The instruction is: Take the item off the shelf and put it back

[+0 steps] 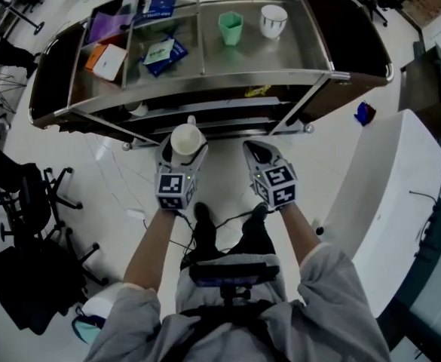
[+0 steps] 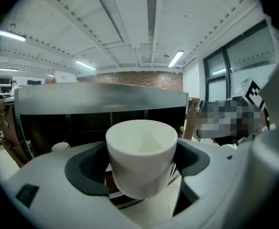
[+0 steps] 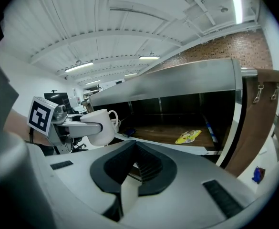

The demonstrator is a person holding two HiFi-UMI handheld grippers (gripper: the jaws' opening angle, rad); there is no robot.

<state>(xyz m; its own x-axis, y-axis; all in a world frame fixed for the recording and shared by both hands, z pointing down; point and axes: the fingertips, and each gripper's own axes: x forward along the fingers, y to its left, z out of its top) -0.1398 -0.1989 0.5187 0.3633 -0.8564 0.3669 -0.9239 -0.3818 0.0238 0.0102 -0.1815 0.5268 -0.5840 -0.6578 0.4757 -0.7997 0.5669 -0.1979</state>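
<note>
While the left gripper (image 1: 183, 148) clamps the mug (image 2: 140, 156) before the shelf's (image 1: 205, 105) front edge, right gripper (image 1: 258, 152) pinched together, empty, setting it back looks next.

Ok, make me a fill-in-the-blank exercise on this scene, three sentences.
1. The left gripper holds the ____ mug.
2. The right gripper has its fingers ____, with nothing between them.
3. On top of the shelf, the cup left of the patterned white cup is ____.
Missing words: white; shut; green.
</note>
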